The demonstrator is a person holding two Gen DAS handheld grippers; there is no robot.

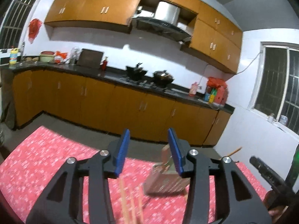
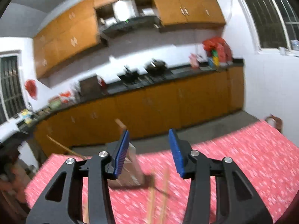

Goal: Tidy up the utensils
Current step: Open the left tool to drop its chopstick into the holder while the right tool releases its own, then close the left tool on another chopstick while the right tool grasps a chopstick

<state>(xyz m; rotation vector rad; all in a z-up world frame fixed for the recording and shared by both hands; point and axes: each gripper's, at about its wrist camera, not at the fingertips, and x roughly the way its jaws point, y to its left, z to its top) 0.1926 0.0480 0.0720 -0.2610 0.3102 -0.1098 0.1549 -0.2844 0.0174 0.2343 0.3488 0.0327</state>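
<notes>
A clear utensil holder box [image 1: 164,183] stands on the red patterned tablecloth [image 1: 46,160], with a wooden handle sticking up from it; it also shows in the right wrist view [image 2: 130,169]. Several wooden chopsticks [image 1: 130,203] lie loose on the cloth below my left gripper [image 1: 148,151], which is open and empty, raised above the table. In the right wrist view chopsticks [image 2: 158,197] lie below my right gripper [image 2: 148,153], also open and empty. The holder sits just behind the left finger in that view. Both views are blurred.
Behind the table runs a dark kitchen counter [image 1: 115,76] with orange cabinets, woks [image 1: 162,76] on a stove and bags at the right end. The other gripper's body [image 1: 269,177] shows at the right edge. The table's far edge [image 2: 205,143] meets grey floor.
</notes>
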